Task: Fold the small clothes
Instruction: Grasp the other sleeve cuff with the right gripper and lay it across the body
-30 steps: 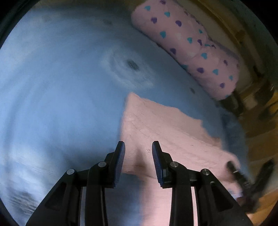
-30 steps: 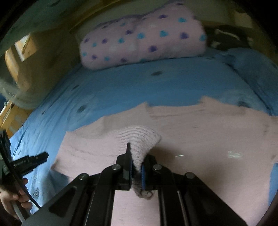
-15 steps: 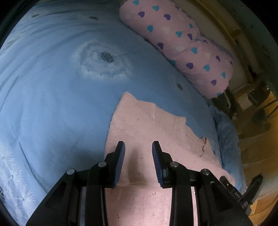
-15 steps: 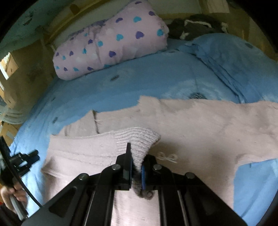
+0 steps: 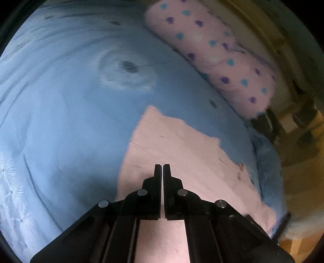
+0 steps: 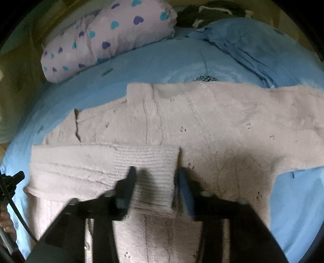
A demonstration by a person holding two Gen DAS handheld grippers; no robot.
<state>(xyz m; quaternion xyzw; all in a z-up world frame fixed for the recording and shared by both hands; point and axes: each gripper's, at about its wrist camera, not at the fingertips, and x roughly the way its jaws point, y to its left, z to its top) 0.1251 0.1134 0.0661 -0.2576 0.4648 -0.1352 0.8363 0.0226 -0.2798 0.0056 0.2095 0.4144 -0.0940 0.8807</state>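
Observation:
A pale pink knitted sweater (image 6: 212, 121) lies flat on the blue bed sheet (image 6: 162, 60). One sleeve (image 6: 101, 163) is folded across the body, its ribbed cuff lying between the open fingers of my right gripper (image 6: 156, 172). The cuff rests loose on the sweater. In the left wrist view the sweater (image 5: 172, 145) spreads ahead and under my left gripper (image 5: 162, 168), which is shut with nothing between its fingers and hovers above the cloth.
A pink pillow with blue and purple hearts (image 6: 105, 38) lies at the head of the bed, also in the left wrist view (image 5: 218, 58). Dark clothes (image 6: 202, 14) and bunched blue bedding (image 6: 253, 44) sit behind. Wooden floor and furniture (image 5: 299, 141) lie beyond the bed's edge.
My right gripper opened and let go of the sleeve cuff, which now lies folded across the sweater. My left gripper closed from open, empty.

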